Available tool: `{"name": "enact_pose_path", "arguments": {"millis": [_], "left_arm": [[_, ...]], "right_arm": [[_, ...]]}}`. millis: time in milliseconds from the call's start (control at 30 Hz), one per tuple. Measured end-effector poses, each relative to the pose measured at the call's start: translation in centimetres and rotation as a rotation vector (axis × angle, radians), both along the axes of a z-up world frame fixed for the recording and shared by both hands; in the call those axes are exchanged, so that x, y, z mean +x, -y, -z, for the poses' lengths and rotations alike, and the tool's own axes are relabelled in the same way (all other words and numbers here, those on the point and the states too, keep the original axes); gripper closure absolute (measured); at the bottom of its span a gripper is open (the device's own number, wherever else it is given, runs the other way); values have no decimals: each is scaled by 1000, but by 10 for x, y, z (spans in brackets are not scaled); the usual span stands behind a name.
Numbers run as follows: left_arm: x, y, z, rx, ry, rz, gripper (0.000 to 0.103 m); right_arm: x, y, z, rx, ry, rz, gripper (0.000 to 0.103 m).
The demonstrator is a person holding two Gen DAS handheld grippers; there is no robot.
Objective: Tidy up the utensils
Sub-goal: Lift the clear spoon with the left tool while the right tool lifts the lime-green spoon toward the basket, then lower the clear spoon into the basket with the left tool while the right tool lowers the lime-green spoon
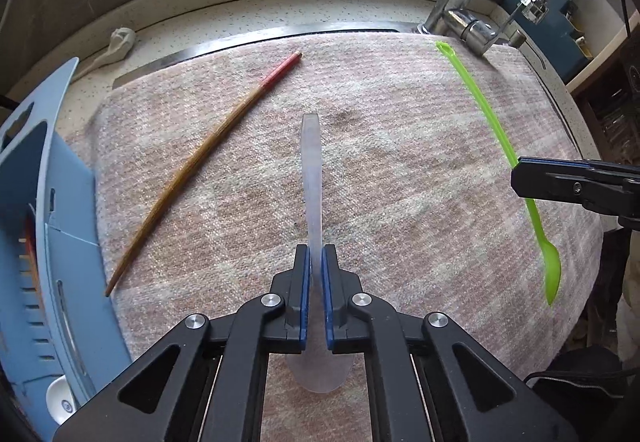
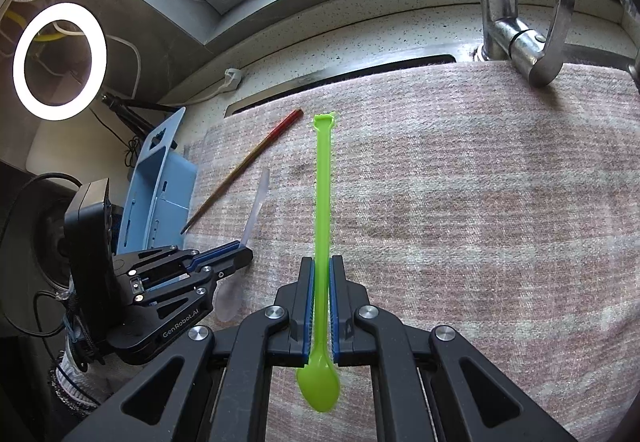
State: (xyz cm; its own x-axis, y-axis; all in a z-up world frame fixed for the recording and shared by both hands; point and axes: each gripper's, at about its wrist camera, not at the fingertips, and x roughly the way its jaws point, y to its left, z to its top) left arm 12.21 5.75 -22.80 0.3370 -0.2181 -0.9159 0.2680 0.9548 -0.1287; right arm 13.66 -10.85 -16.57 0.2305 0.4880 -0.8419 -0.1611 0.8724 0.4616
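Far left, worktop edge: blue caddy (image 1: 60,226), slotted; something orange inside plus a white item low down, can't ID either.

Next right, on the towel (image 1: 400,169): lone chopstick (image 1: 208,165), red end pointing away toward the sink rim, thin tip near the caddy. Not held by anything.

Centre: left hand-held gripper (image 1: 315,266) closed narrow on the clear spoon (image 1: 312,169), pinched on the handle just above the bowl. Handle runs straight out ahead along the fingers, bowl back under the gripper body. Whether the spoon is off the towel: can't tell.

Right: right hand-held gripper (image 2: 321,274) clamped narrow on the green spoon (image 2: 322,193), same grip, near the bowl end, long axis in line w/ the fingers, hanging-hole end far forward, bowl tucked back.

Key relation: caddy lies left of both grippers; left one is much nearer, w/ chopstick between it and the caddy. Both spoons' long axes point away toward the tap (image 2: 508,25), roughly crosswise to the path to the caddy, so each prob. needs a leftward swing and a tilt before dropping in. Judged order: left first, right reaches across after.
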Motion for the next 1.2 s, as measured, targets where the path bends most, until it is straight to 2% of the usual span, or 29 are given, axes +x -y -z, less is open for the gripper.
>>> {"name": "enact_pose_path", "arguments": {"millis": [133, 300, 533, 733, 933, 1200], "left_arm": [[-10, -4, -7, -21, 12, -3, 98], [-30, -9, -32, -22, 83, 7, 98], [-63, -27, -74, -162, 210, -35, 98], [-83, -55, -102, -229, 313, -96, 98], [-109, -107, -119, -209, 369, -198, 98], [-135, -170, -116, -129, 360, -337, 98]], "right_arm": [[1, -6, -2, 3, 2, -10, 97], [1, -15, -6, -1, 8, -29, 97], [2, -40, -15, -24, 24, -74, 97], [0, -80, -31, -38, 58, -156, 97], [-5, -136, -50, -4, 96, -254, 97], [-15, -210, -57, 50, 107, -351, 97]]}}
